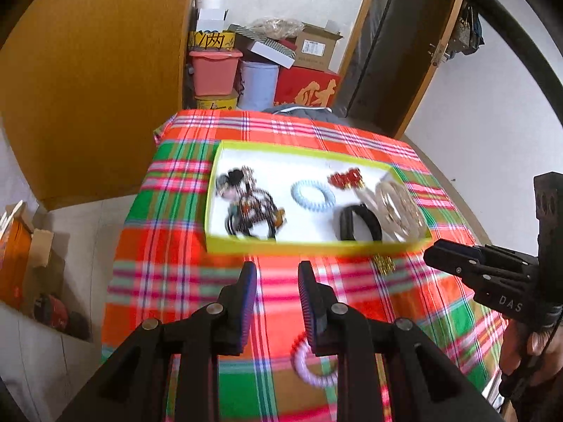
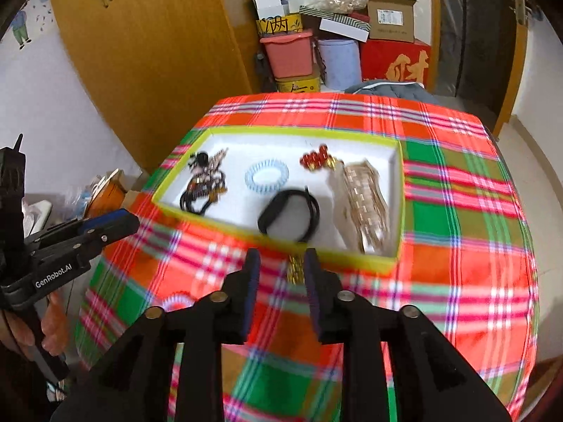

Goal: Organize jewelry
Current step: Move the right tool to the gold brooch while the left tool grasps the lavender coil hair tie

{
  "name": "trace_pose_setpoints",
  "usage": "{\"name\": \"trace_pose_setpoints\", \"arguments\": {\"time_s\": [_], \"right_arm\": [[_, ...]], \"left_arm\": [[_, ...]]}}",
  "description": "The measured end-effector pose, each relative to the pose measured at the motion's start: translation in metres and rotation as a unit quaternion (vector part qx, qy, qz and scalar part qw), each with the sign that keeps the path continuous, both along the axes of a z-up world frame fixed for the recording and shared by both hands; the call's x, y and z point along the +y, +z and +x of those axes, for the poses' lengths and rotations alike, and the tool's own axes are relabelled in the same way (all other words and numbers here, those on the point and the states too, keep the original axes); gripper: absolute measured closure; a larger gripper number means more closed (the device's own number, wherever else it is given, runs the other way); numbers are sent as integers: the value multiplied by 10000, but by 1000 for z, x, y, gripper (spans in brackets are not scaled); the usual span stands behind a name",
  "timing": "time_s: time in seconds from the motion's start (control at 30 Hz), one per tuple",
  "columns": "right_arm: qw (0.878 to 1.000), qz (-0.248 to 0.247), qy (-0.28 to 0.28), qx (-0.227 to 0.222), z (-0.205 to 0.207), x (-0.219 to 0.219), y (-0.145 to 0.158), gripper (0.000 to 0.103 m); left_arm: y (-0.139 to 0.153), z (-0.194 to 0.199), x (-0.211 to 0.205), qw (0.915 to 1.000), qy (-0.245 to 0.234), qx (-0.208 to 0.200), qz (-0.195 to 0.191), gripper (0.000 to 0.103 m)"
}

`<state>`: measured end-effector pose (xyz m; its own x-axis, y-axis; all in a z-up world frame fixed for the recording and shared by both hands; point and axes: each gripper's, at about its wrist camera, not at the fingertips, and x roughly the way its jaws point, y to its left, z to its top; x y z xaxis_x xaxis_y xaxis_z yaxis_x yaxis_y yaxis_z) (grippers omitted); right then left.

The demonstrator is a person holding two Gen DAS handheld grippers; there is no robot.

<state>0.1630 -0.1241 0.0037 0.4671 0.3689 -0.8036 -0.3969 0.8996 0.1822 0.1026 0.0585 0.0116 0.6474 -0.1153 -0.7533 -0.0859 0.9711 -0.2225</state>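
Observation:
A yellow-green tray (image 1: 316, 247) (image 2: 278, 237) on the plaid cloth holds a tangle of dark bracelets (image 1: 251, 207) (image 2: 204, 183), a blue coil tie (image 1: 312, 194) (image 2: 266, 175), red beads (image 1: 345, 177) (image 2: 316, 159), a black band (image 1: 360, 223) (image 2: 289, 215) and a gold chain piece (image 1: 397, 207) (image 2: 366, 200). A small gold piece (image 1: 384, 263) (image 2: 295, 270) lies on the cloth before the tray. A lilac coil tie (image 1: 309, 365) (image 2: 177, 300) lies nearer. My left gripper (image 1: 276, 302) is open and empty above the cloth. My right gripper (image 2: 281, 292) is open, the gold piece between its fingertips.
The plaid table (image 1: 183, 281) (image 2: 457, 246) drops off at left and front. A wooden wardrobe (image 1: 88, 88) and stacked boxes and buckets (image 1: 264, 59) (image 2: 334, 45) stand behind. The right gripper shows in the left wrist view (image 1: 457, 263), the left in the right wrist view (image 2: 105, 225).

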Motion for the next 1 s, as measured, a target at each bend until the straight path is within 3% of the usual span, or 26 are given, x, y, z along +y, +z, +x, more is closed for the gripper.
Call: {"name": "trace_pose_setpoints", "arguments": {"time_s": [0.27,0.4,0.77,1.0], "right_arm": [[9999,37,-46,84,-24,-20,-6,76],[9999,58,-43,107,-31,-25,-8,76],[9998,86,-14,200,-38,-29,-13,76],[9996,49,9,275,-32,-25,-21,76]], "left_arm": [[-5,-29,-16,9999,-21,118,-16,79],[-7,-39,-19,9999,-6,138,-95,62],[-28,-42,-32,9990,-135,414,-61,62],[-46,-35,-41,9981,-239,525,193,62]]}}
